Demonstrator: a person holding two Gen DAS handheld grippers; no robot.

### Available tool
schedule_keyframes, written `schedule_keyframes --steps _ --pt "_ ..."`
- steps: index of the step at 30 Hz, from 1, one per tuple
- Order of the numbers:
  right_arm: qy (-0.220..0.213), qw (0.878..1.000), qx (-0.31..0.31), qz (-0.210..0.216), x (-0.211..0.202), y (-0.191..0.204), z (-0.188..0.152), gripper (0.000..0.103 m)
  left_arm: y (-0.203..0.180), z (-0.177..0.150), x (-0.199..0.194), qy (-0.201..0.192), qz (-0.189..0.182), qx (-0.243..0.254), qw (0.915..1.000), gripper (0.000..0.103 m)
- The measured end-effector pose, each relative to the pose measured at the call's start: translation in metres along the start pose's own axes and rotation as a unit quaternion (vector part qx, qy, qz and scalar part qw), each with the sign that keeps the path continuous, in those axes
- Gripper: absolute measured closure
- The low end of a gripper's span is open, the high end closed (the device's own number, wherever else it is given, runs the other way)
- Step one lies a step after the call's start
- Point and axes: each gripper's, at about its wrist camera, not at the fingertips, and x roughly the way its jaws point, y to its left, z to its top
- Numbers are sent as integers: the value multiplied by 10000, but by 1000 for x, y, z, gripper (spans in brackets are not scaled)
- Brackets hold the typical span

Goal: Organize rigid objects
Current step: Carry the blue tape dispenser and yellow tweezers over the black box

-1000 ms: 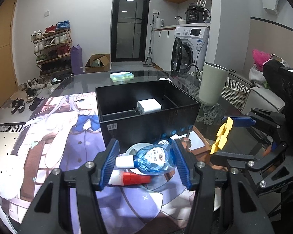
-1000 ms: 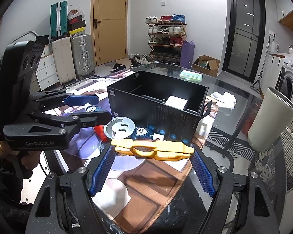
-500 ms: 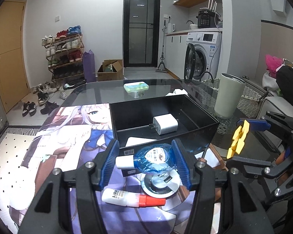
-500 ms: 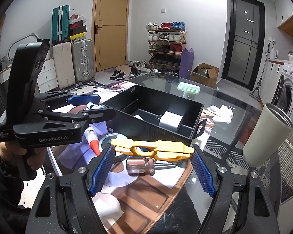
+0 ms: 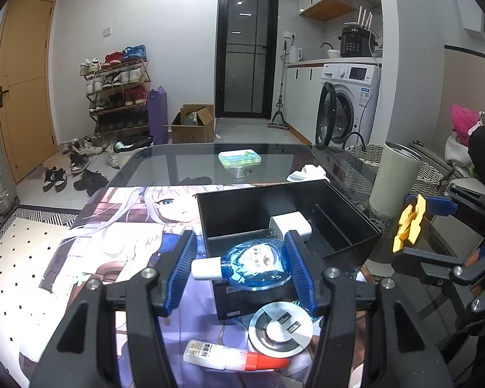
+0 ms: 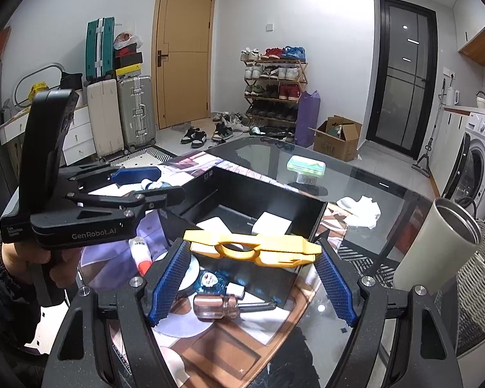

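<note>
Glass tabletop [image 5: 190, 165] carries a printed anime mat [image 5: 113, 226] and, at centre frame, a black divided organizer box [image 5: 368, 229] that already contains a white charger [image 5: 291, 224]. Left gripper [image 5: 241, 263] is clenched on a blue eye-drop bottle [image 5: 255, 265]; the bottle's long axis runs across the frame, white cap toward the left finger, and it appears raised above the near wall of the box. Right gripper [image 6: 252, 270] is grasping a yellow plastic tool [image 6: 252, 247], held crosswise between its blue pads, with the box just beyond it in the upper centre of the right wrist view. Loose items lie below on the mat: a round metal socket plate [image 5: 281, 326], a red-capped glue tube [image 5: 236, 357] and a clear-handled screwdriver [image 6: 223, 304]. Judged from both views, the left gripper is the nearer of the two to an open compartment; the front compartment lies directly ahead of and below the bottle. The coming move turns on clearing that near wall before release, with the bottle's axis parallel to it.
</note>
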Motion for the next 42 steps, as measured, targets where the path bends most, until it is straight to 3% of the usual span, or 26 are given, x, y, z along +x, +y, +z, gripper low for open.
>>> schedule_keyframes --steps 21,24,42 --pt "-81 9999 -80 58 31 -21 24 24 1 18 32 -146 191 -59 9997 48" --pt "-100 9999 -96 75 38 -23 25 24 -2 15 36 -244 261 109 9993 48" --pt "-171 9998 -66 29 77 -36 14 24 0 9 54 -279 246 131 9992 47"
